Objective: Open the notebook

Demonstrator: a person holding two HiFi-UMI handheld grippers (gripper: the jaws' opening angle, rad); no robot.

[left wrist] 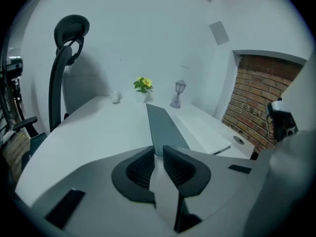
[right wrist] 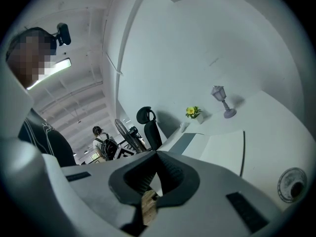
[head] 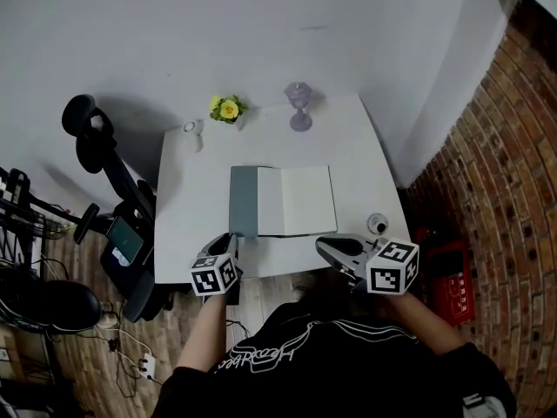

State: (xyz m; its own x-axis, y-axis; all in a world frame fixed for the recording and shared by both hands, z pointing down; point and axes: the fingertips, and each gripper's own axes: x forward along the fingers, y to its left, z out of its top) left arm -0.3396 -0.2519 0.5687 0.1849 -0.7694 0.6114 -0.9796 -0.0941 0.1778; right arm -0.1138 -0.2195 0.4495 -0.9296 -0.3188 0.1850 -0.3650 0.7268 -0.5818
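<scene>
The notebook [head: 296, 200] lies in the middle of the white table [head: 191, 190], and from where I stand it looks open already. Its grey cover [head: 244, 200] is turned out flat to the left and a blank white page faces up beside it.

The left gripper [left wrist: 158, 149] comes in low at the near left corner of that cover. Its jaws are all but together, with the corner sitting in the thin slit between the tips. It reads as a light pinch on the cover, though I can't say how firmly it presses. The right gripper [right wrist: 156, 156] hangs over the near edge of the table on the right, clear of the page. Its jaws are closed on nothing.

To my eye the step in hand is setting the cover down and letting it go. The way to do it well would be to part the jaws only once the cover rests fully on the table. Then draw the gripper straight back along its own line, towards the person, rather than lifting it. That way the tips shouldn't catch the corner and flip the cover over again, or drag the whole notebook towards the edge.

If the spine is stiff, the cover may want to spring up. The right gripper is near enough to rest on the white page and steady it. The yellow flower [head: 227, 109] and the little purple lamp [head: 299, 107] stand well apart at the far side, out of harm's way.
</scene>
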